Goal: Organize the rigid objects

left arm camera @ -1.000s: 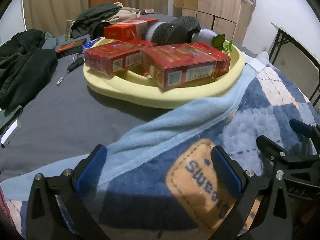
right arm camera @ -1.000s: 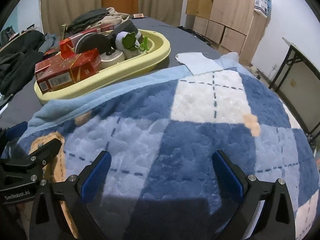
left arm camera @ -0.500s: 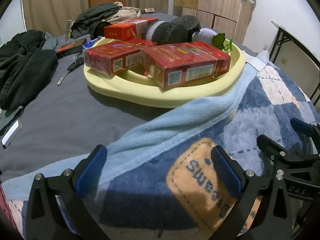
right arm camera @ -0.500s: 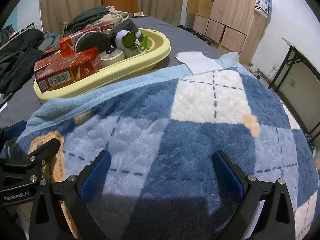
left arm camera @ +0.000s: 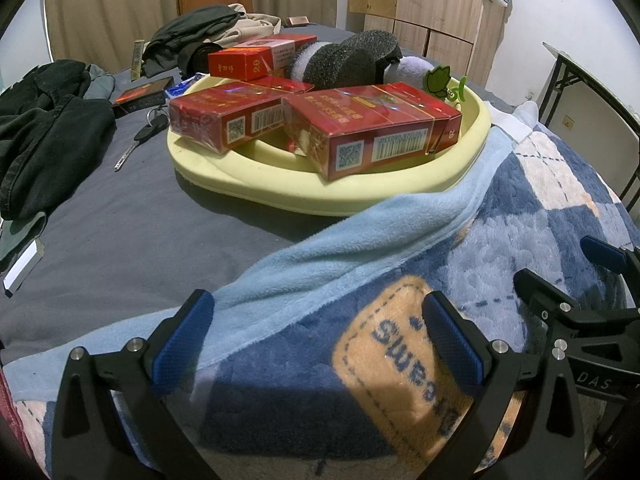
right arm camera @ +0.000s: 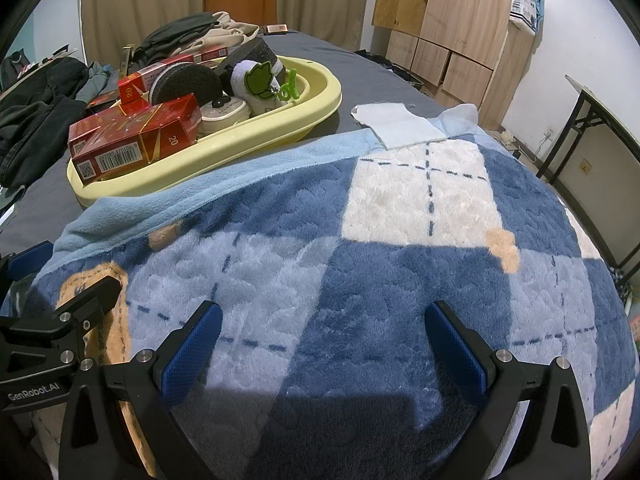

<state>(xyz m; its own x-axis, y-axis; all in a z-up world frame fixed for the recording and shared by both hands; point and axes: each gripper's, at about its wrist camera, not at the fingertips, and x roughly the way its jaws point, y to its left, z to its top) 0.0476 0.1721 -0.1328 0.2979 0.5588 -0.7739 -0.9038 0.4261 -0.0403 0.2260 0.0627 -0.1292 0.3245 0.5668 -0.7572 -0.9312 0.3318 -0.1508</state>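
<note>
Beyond the blanket (right arm camera: 320,280), red boxes (left arm camera: 372,128) sat piled in the yellow tray (left arm camera: 320,196); both the left gripper (left arm camera: 316,340) and right gripper (right arm camera: 324,344) gaped empty. Overhanging boxes risked tipping when nudged.

The left gripper (left arm camera: 318,334) hovers low at the near left, its jaws spread wide with nothing between them. The right gripper (right arm camera: 322,344) sits just beside it at the near right, level with it, jaws equally wide and empty.
</note>
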